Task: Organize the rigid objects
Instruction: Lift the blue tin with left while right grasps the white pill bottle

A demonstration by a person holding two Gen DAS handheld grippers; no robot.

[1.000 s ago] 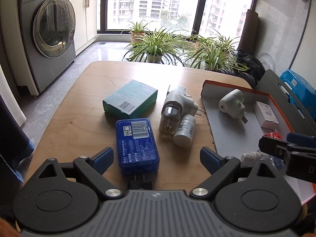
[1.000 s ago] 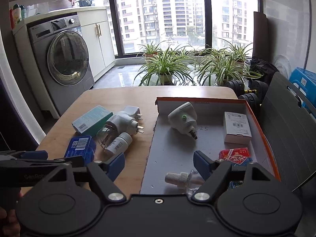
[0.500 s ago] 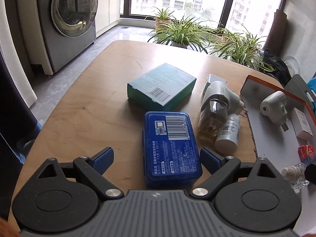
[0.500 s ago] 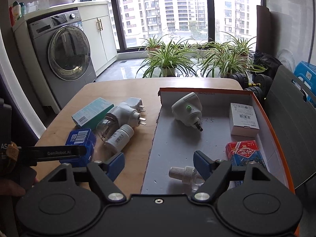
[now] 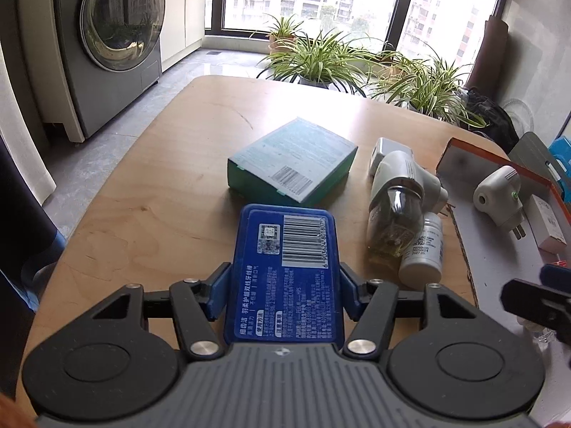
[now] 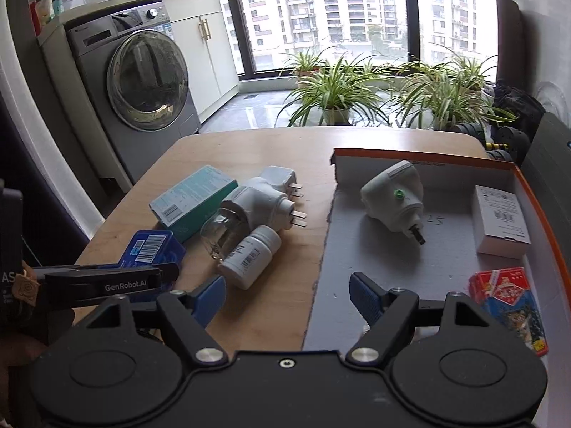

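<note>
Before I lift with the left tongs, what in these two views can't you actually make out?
- Near end of the blue case: left wrist view, hidden under the left tongs.
- Small dropper bottle in the box lid: right wrist view, covered by the right tongs.
- Print on the white bottle: too small.
- Card pack: near end hidden behind the tongs' body.

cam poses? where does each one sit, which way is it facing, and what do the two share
Left wrist: on the left gripper, angled down over the table; its pads clamp the blue case, jaws just closed.
Right wrist: on the right gripper, open, facing table and orange-rimmed box.
Shared: blue case, teal box, white bottle; each sees the other gripper.
</note>
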